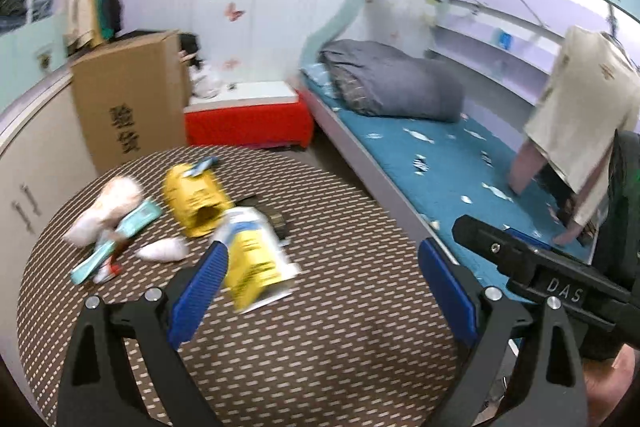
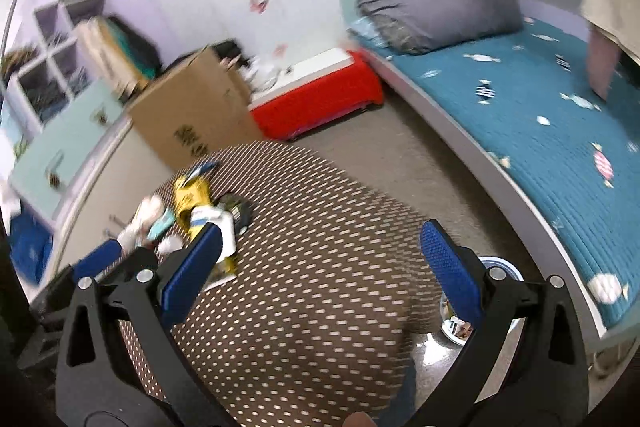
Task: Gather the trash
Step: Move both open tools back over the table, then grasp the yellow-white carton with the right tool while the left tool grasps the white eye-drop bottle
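Observation:
A pile of trash lies on the round brown dotted table [image 1: 320,327]: a yellow-and-white wrapper [image 1: 252,255], a crumpled yellow bag [image 1: 196,199], white tissues [image 1: 108,211], a teal packet [image 1: 136,223] and a small white scrap [image 1: 162,250]. My left gripper [image 1: 320,279] is open and empty, its left finger just in front of the yellow-and-white wrapper. My right gripper [image 2: 320,267] is open and empty above the table [image 2: 304,307], right of the pile [image 2: 196,211]. Its black body shows in the left wrist view [image 1: 560,291].
A cardboard box [image 1: 128,103] and white cabinets [image 1: 32,163] stand left of the table. A red stool [image 1: 248,123] sits behind. A bed with a blue cover [image 1: 440,167] and grey bedding [image 1: 392,83] runs along the right. A shiny metal bin [image 2: 472,311] stands on the floor.

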